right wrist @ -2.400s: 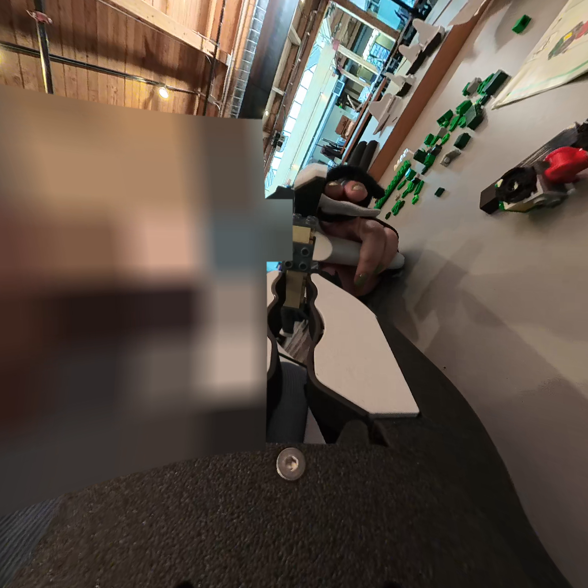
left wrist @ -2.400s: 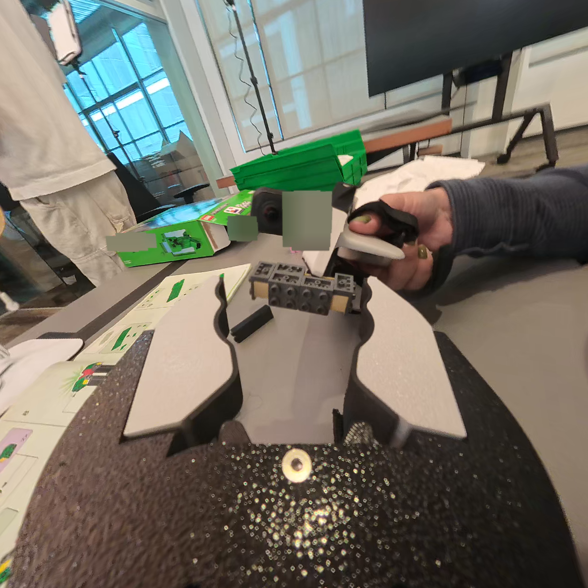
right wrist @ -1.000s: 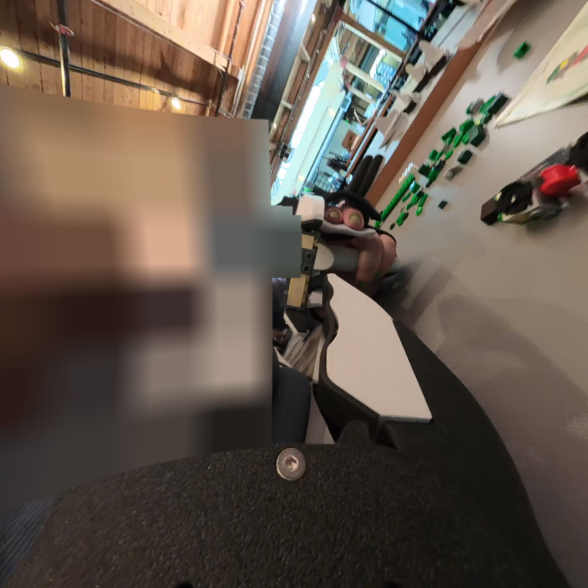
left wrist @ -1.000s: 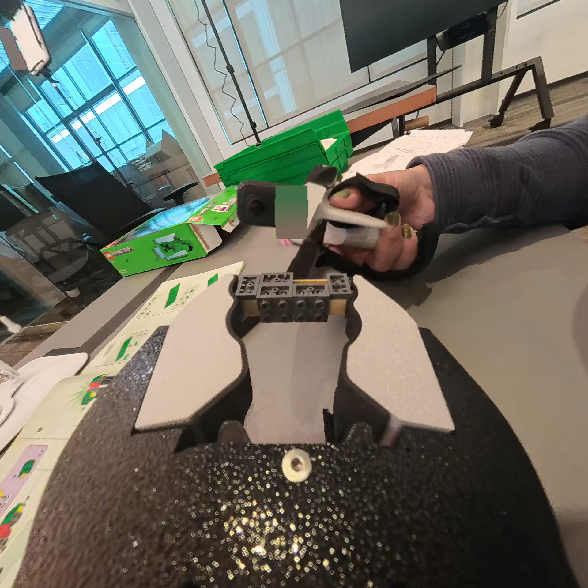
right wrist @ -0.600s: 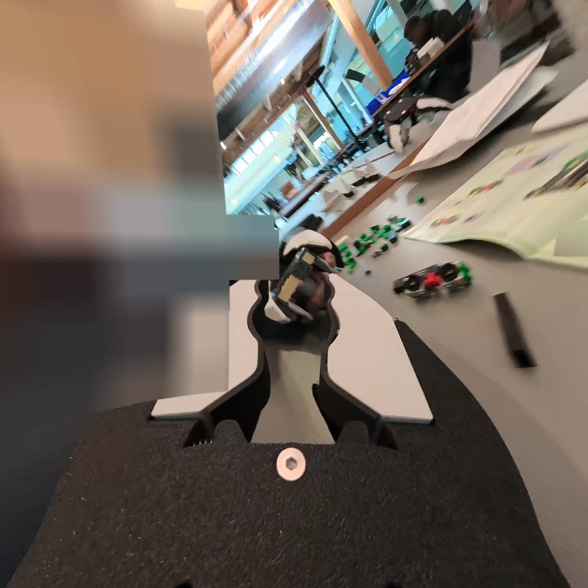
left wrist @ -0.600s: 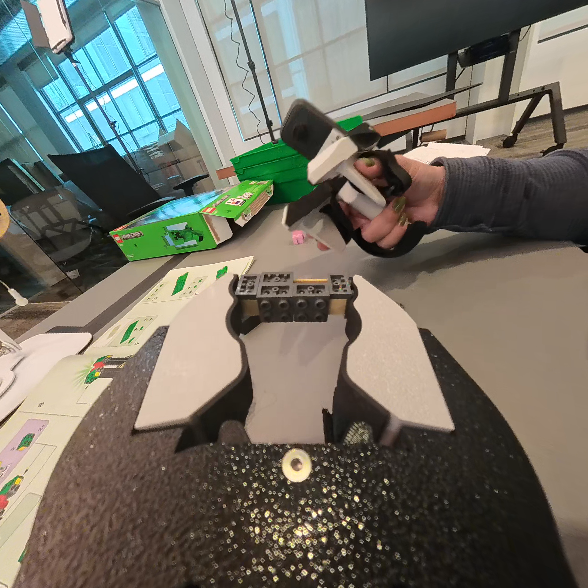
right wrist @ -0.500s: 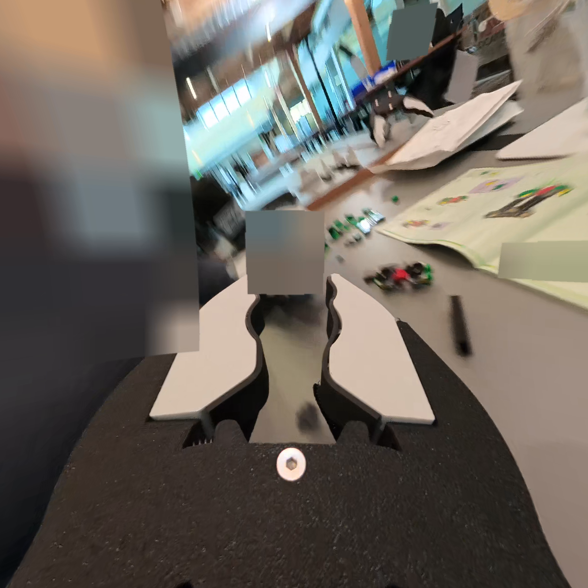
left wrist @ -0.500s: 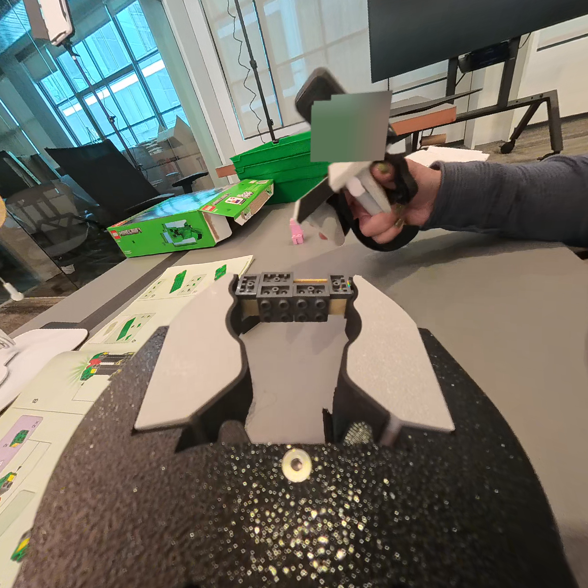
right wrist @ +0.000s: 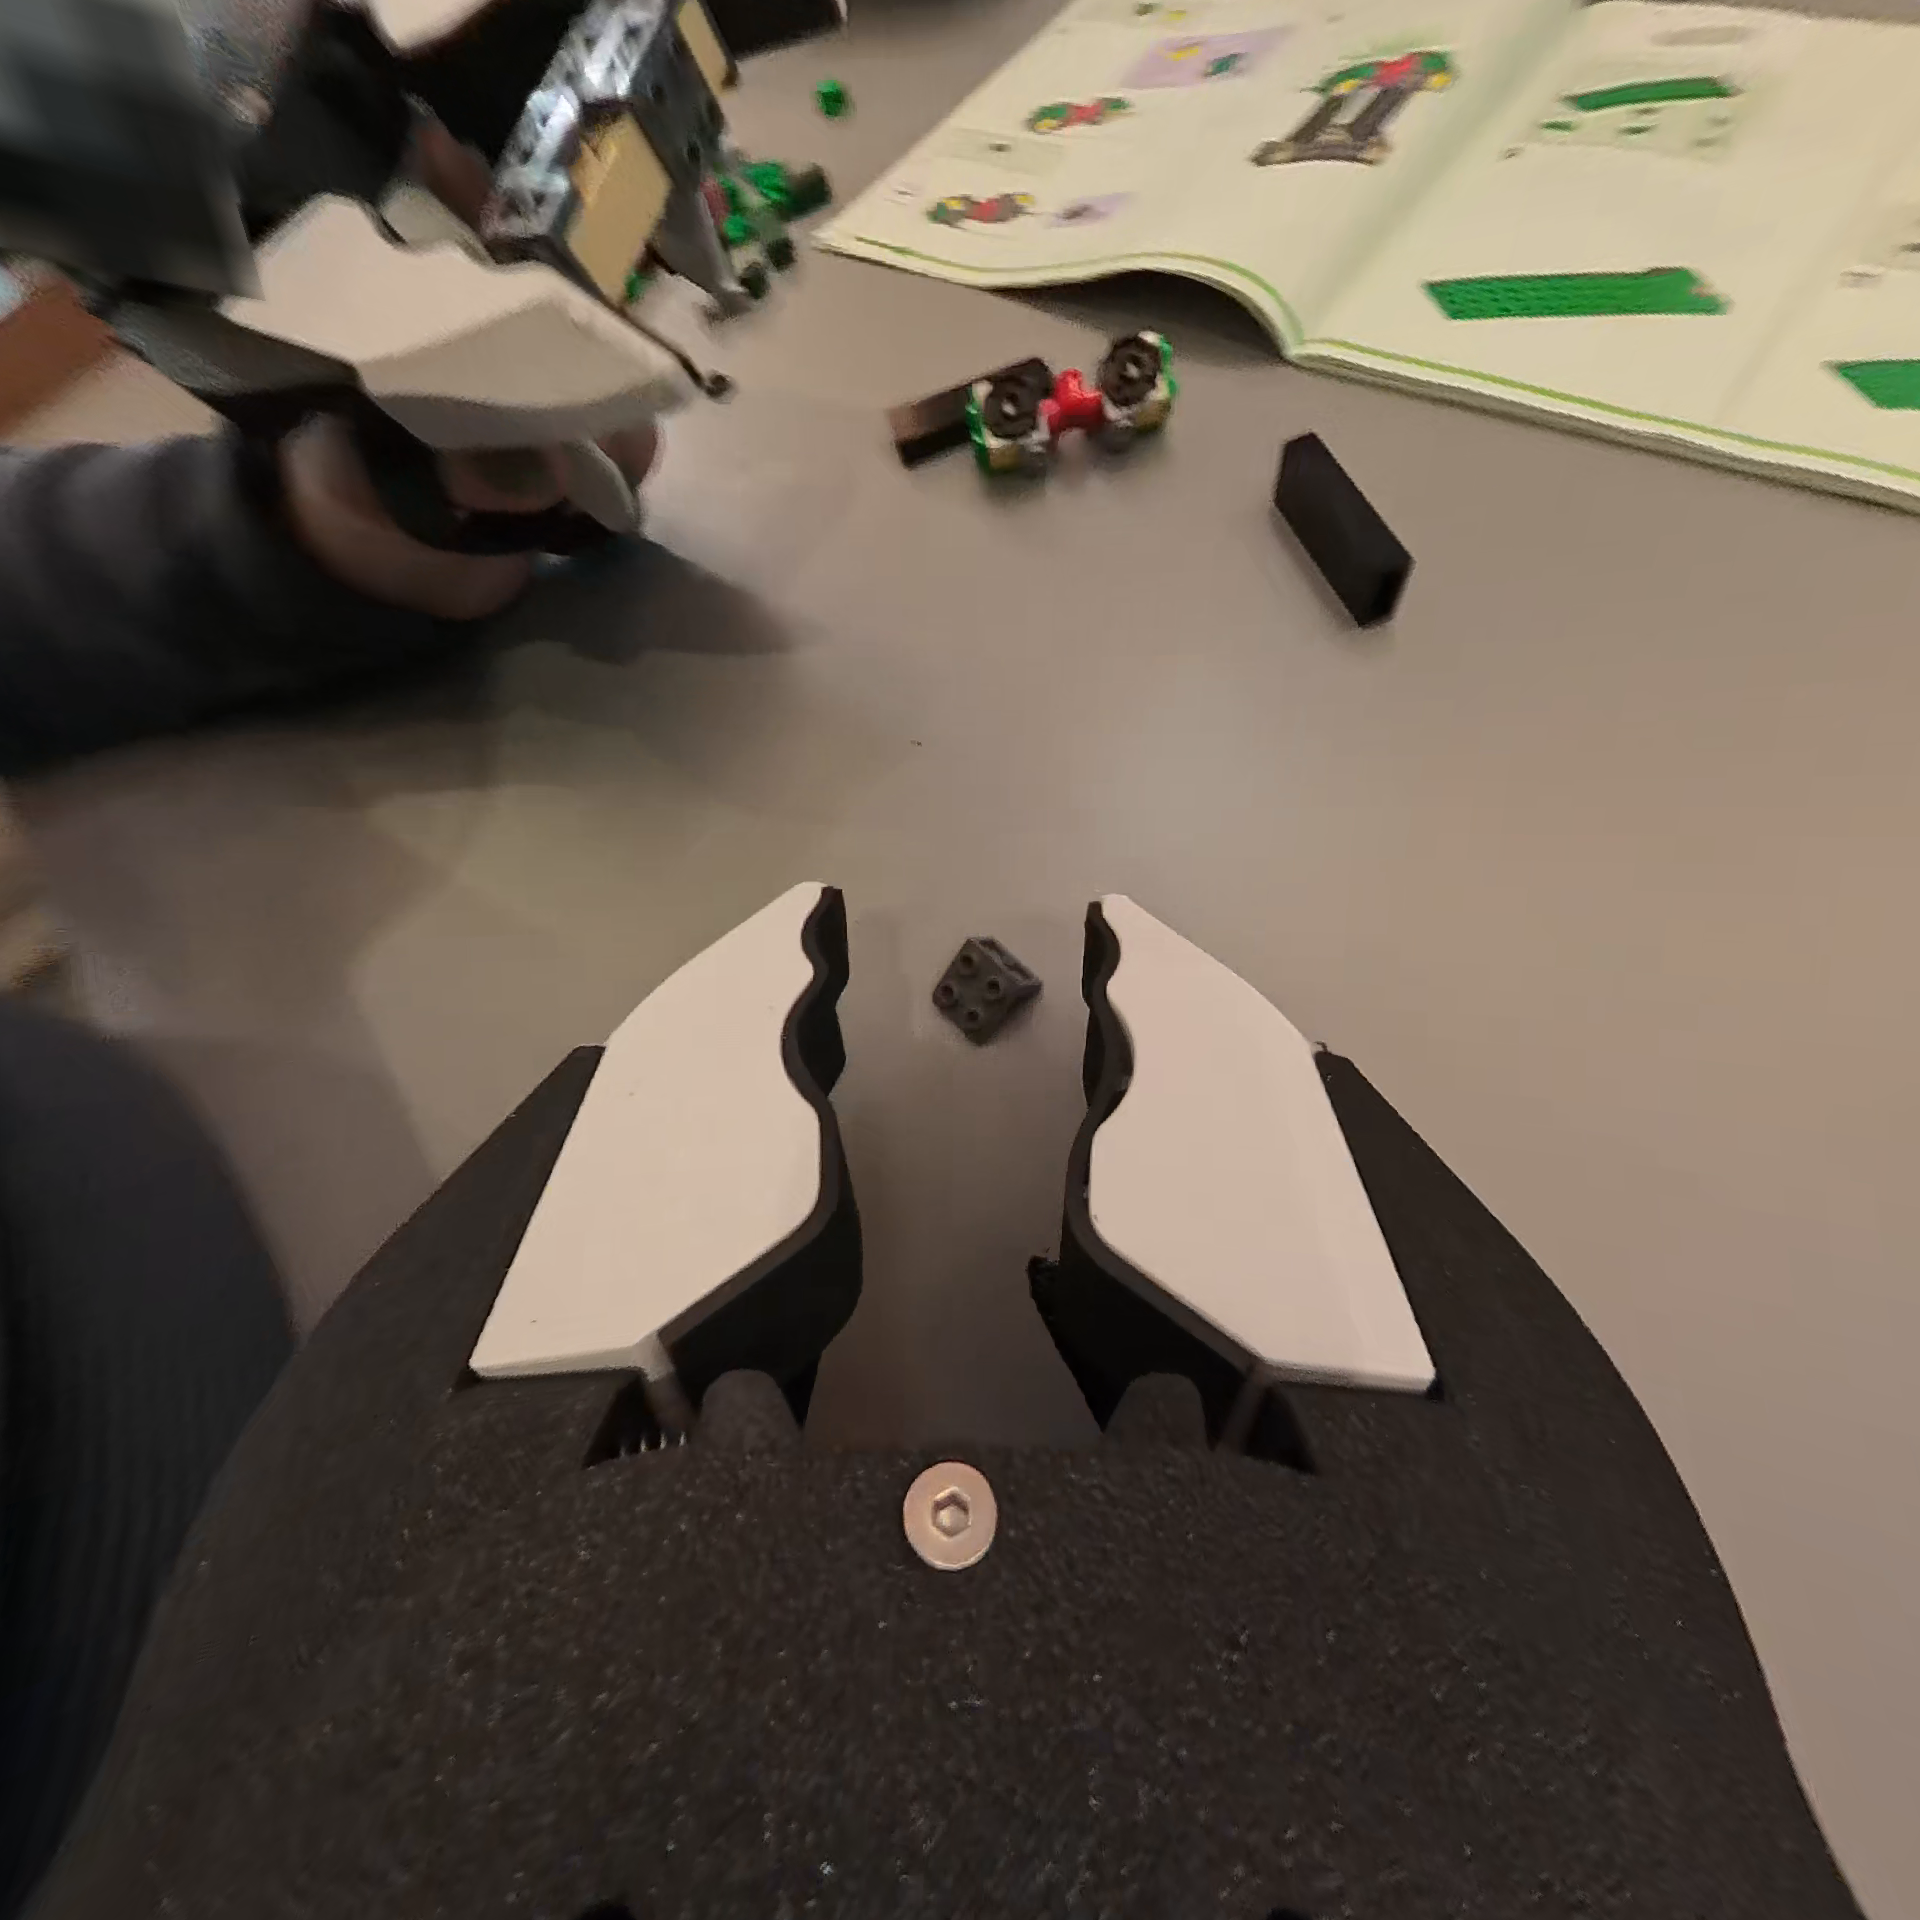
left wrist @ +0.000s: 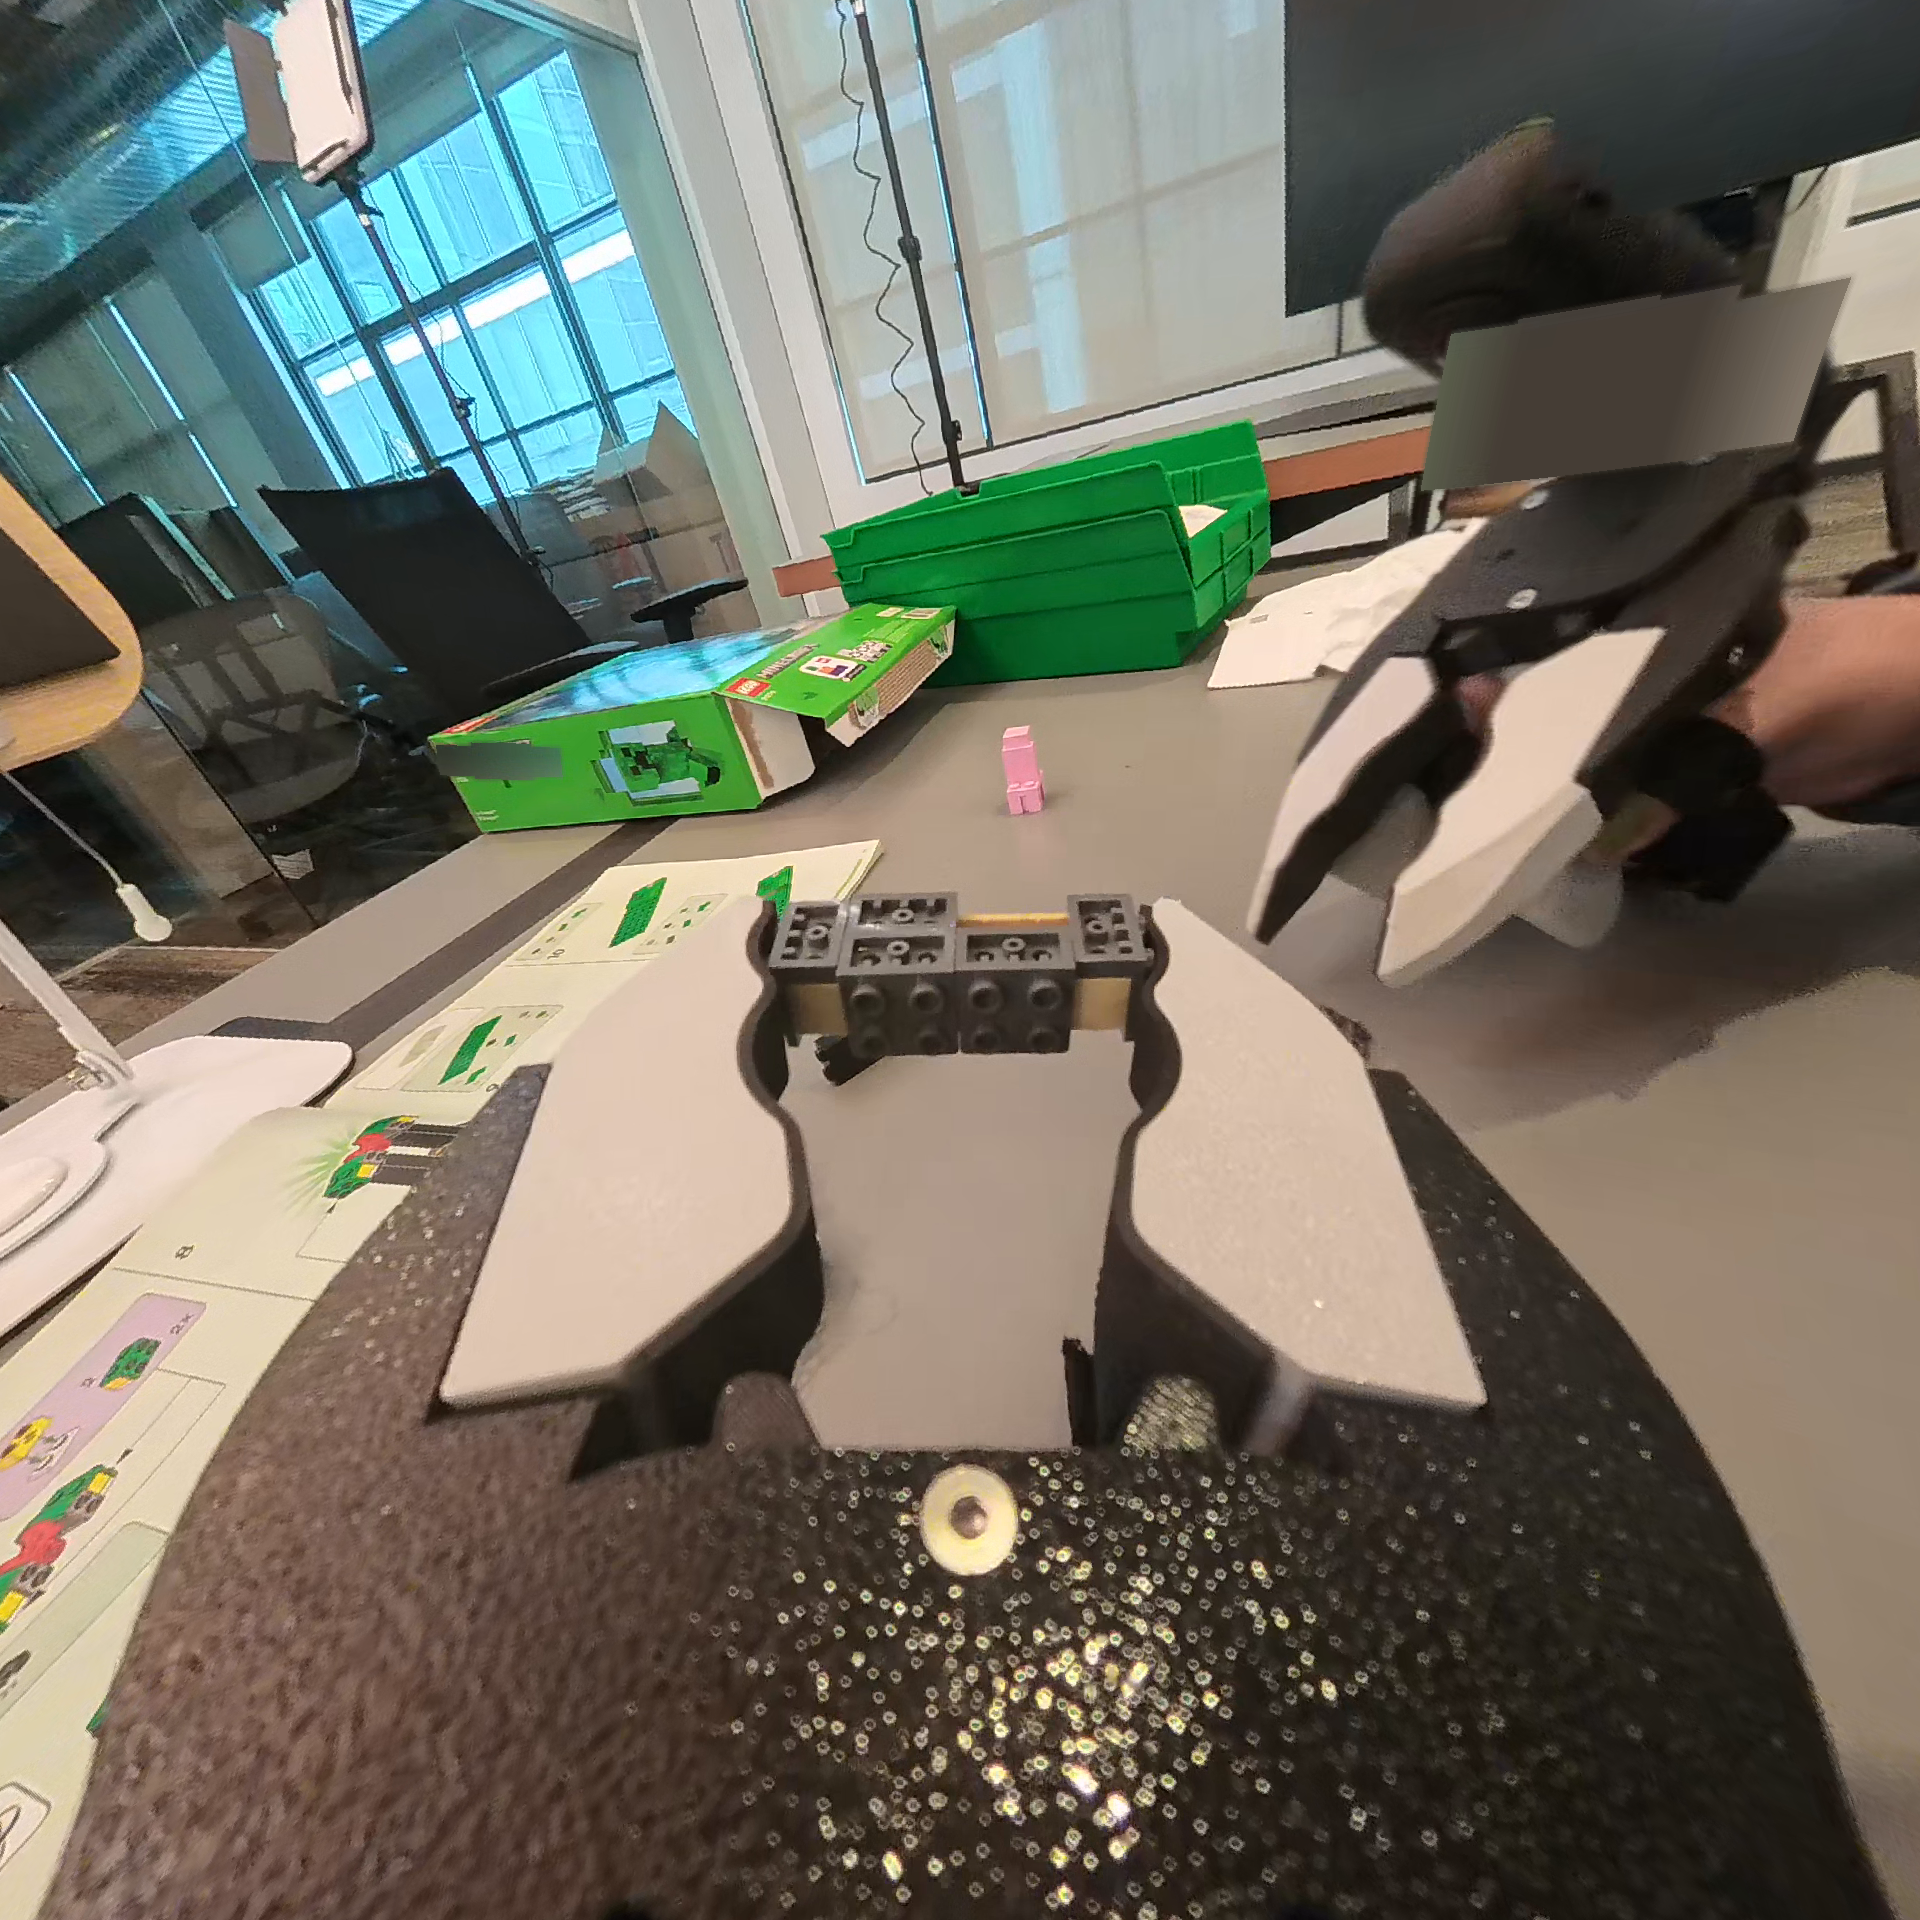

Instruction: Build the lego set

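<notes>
Left hand-held gripper (left wrist: 958,961) pinching the dark grey and tan lego assembly (left wrist: 956,982) between its fingertips, held clear above the grey surface (left wrist: 1558,1195); right hand-held gripper (right wrist: 964,971) spread, nothing in it, a small black 2x2 lego piece (right wrist: 983,987) lying on the surface between its fingertips, touching neither; open grey surface all round that piece, a bit blurred further out; far of it a red, green and black wheeled sub-build (right wrist: 1070,410) and a black block (right wrist: 1340,530) to the right, well apart; instruction booklet (right wrist: 1455,208) open at far right, its near edge just beyond the block; green lego box (left wrist: 675,743) far left with printed branding and artwork (wording left out), flap open; stacked green bins (left wrist: 1049,571) behind it; pink figure (left wrist: 1022,771) standing alone mid-surface.
</notes>
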Motion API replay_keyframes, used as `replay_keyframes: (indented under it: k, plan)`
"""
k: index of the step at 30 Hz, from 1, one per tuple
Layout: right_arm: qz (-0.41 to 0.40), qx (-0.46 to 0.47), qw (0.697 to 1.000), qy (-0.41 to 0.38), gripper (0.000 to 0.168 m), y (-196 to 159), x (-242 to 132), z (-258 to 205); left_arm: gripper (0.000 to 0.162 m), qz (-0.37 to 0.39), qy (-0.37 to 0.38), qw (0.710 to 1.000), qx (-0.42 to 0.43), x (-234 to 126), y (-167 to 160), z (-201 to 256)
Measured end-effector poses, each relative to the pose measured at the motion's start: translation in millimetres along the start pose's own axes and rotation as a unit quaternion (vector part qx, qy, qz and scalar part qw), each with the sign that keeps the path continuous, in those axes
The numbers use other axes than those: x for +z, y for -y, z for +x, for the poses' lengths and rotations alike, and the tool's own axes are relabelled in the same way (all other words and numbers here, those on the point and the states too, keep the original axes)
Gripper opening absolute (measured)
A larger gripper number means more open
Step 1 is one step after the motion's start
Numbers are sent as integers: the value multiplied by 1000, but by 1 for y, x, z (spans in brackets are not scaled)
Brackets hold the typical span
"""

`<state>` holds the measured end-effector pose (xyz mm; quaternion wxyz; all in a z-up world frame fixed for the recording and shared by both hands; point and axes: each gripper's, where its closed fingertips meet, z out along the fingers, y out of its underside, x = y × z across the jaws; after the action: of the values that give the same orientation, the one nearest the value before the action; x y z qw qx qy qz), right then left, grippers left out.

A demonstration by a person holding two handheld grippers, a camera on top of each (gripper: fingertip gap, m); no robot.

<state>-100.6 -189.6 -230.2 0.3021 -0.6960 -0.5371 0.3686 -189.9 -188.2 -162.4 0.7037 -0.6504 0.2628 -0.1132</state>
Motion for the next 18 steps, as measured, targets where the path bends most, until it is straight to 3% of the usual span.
replay_keyframes:
  k: [4, 18]
  plan:
    - [-38, 11, 996, -86, 39, -15, 3, 12, 64, 11, 0, 1000, 0, -1, 3, 0]
    - [-88, 17, 982, -169, 35, -32, -7, 38, 64, 16, -11, 1000, -1, 0, 4, 3]
